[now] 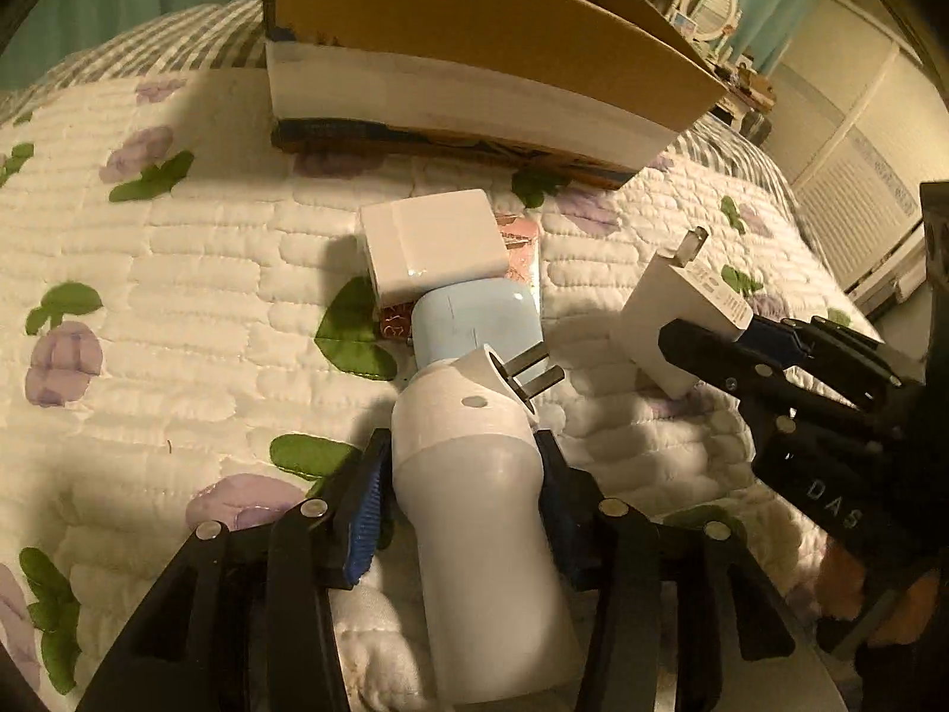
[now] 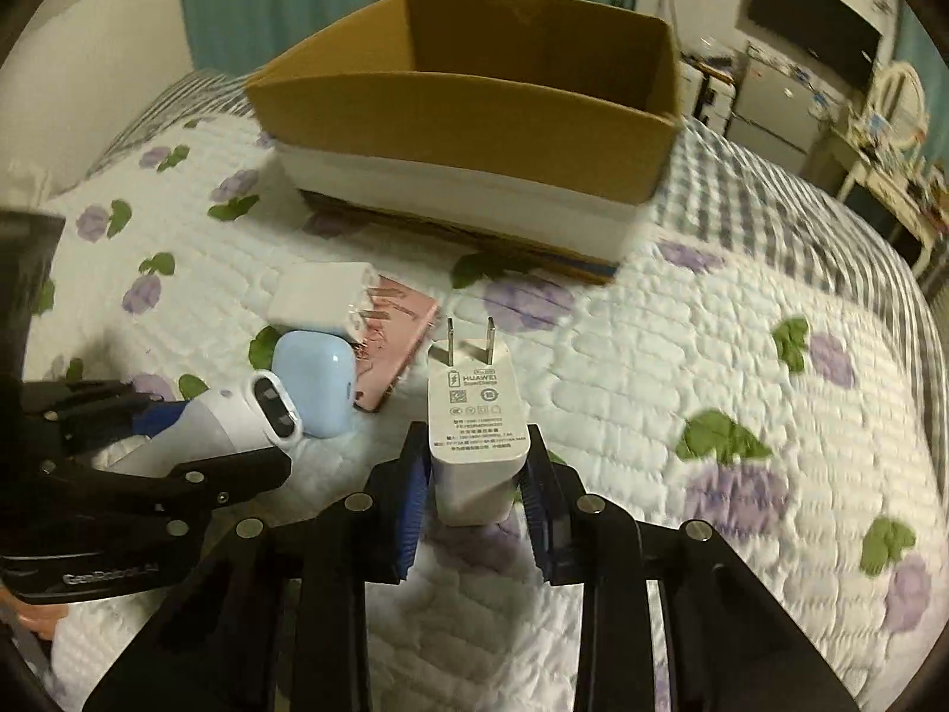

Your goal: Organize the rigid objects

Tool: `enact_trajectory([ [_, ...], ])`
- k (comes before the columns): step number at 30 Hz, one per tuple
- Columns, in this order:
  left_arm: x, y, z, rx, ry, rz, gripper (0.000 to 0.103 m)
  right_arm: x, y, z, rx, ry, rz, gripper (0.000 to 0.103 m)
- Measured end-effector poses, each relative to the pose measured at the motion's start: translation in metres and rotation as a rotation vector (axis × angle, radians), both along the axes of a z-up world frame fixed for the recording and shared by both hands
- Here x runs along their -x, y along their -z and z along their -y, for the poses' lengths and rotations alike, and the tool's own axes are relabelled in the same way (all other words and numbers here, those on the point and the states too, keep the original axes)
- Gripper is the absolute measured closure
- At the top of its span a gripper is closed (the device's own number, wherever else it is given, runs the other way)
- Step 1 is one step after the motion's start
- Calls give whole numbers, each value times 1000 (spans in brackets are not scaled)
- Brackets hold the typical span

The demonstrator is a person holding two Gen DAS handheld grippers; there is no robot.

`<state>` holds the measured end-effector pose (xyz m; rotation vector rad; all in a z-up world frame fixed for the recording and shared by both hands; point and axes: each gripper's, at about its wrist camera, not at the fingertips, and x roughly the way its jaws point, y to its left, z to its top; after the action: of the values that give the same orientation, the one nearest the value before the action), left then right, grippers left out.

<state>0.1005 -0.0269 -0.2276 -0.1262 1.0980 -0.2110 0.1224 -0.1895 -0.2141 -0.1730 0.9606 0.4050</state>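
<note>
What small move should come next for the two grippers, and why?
Probably carry the right gripper forward and up over the cardboard box. It is already shut on the white charger, and the box stands open just ahead. The left gripper holds a white plug-in device and could follow.

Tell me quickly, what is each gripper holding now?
Left gripper: closed on the white plug-in device.
Right gripper: closed on the white Huawei charger.

Glossy plastic charger point(image 2: 474, 415); matt cardboard box point(image 2: 474, 130)
</note>
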Motion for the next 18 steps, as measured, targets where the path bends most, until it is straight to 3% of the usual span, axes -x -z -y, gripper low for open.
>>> enact_trajectory([
  [8, 13, -17, -4, -28, -12, 60, 57, 14, -7, 2, -10, 29, 20, 75],
  [18, 38, -63, -23, -88, -33, 197, 57, 42, -34, 3, -46, 46, 97, 75],
])
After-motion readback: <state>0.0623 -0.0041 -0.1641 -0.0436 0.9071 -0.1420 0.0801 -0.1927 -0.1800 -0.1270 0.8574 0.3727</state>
